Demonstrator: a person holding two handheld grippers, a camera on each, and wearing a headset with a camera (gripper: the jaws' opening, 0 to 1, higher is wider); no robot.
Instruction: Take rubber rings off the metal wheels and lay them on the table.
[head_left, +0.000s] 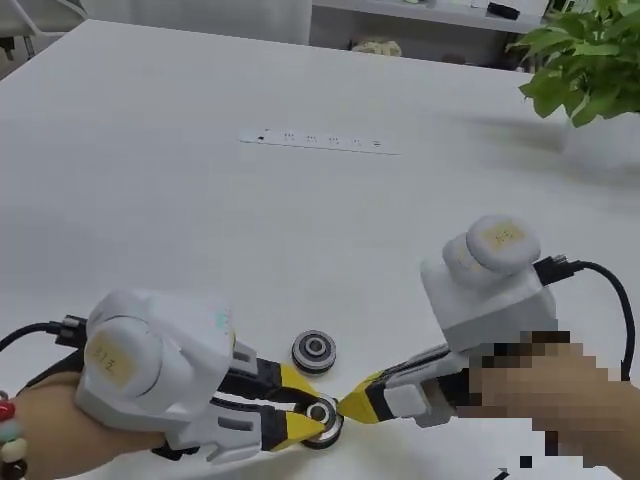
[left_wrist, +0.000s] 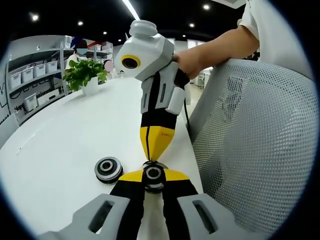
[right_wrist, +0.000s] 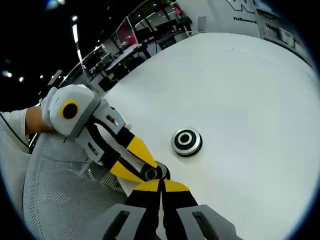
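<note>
Rubber-ringed wheel (head_left: 321, 412) sits low over the table (head_left: 300, 220) near its front edge, clamped between the yellow jaws of your left gripper (left_wrist: 153, 175), so the hub stays anchored while the ring (left_wrist: 153, 188) gets worked. Your right gripper (right_wrist: 161, 184) meets it head-on, jaws pressed together with the tips at the wheel's rim; whether they nip any rubber, you cannot tell. That opposed hold looks right for peeling: one side braces, the other pulls. A second wheel (head_left: 314, 350) lies flat just beside, seemingly with its ring on.
</note>
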